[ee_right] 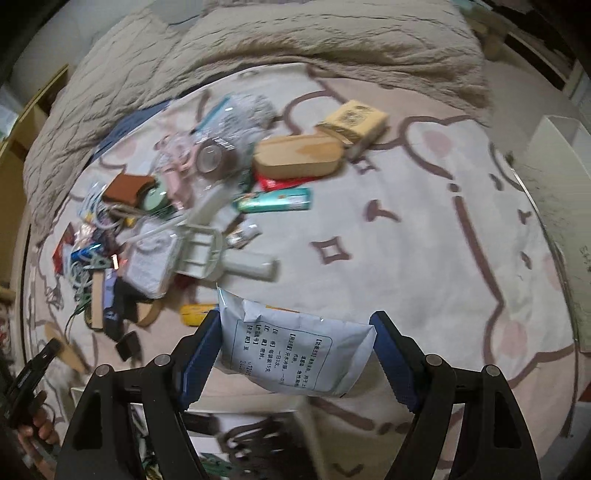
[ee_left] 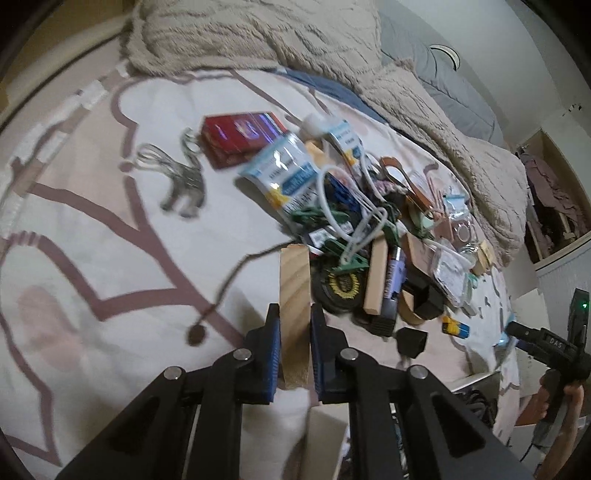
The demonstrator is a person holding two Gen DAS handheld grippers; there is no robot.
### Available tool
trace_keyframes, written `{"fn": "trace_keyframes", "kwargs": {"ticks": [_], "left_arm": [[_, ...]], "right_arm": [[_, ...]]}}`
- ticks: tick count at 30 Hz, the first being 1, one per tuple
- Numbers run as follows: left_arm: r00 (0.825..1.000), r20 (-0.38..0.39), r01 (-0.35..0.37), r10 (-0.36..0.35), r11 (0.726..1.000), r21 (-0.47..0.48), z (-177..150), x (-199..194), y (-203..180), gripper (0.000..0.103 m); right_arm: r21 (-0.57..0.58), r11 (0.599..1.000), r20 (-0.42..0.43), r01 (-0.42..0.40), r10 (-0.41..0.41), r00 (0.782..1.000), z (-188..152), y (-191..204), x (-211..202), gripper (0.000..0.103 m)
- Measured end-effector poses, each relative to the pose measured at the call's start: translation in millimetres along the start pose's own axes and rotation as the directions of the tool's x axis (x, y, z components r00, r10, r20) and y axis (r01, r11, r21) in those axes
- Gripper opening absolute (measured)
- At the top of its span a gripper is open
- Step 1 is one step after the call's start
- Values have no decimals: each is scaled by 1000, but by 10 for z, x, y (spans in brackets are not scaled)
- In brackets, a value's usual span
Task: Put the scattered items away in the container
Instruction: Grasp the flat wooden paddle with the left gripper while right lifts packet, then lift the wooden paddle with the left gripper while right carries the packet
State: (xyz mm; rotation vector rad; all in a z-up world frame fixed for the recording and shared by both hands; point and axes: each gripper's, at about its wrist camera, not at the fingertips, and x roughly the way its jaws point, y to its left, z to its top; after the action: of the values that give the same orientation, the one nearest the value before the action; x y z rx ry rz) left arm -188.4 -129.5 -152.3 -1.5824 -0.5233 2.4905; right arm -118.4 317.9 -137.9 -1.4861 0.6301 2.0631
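Scattered items lie heaped on the patterned bed sheet just ahead and to the right of the left claw, whose blue pads are clamped on a pale wooden block standing upright between them. In the right wrist view, the right claw stands wide with its pads pressing the two edges of a white printed packet, the pile spreading ahead and to its left, and a tan oval case and a yellow box farther ahead.

Patterned bedsheet; beige blanket (rumpled) behind.
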Motion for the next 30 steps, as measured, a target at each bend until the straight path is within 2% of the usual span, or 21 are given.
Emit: {"fn": "trace_keyframes", "kwargs": {"ticks": [8,13,18,22,27,30], "left_arm": [[993,35,-117,113,983,139,-77,-155,0,15],[974,48,-227,222,945,236,-159,-113,-50,15],[968,34,-247,248,926,284,-234,9,-81,15],[962,37,-270,270,922,277,-226,85,-96,15],[963,27,-264,267,928,264,-235,142,-59,15],[968,6,-246,252,939,239,-234,169,-1,15]], "right_arm": [[6,995,-47,103,-102,994,-37,-307,105,81],[-36,987,-99,154,-157,983,-126,-465,202,81],[-58,984,-144,171,-177,974,-221,-567,323,81],[-8,986,-156,169,-168,973,-241,-636,426,82],[47,987,-196,154,-142,970,-288,-704,578,85],[94,985,-203,143,-122,971,-342,-740,614,95]]}}
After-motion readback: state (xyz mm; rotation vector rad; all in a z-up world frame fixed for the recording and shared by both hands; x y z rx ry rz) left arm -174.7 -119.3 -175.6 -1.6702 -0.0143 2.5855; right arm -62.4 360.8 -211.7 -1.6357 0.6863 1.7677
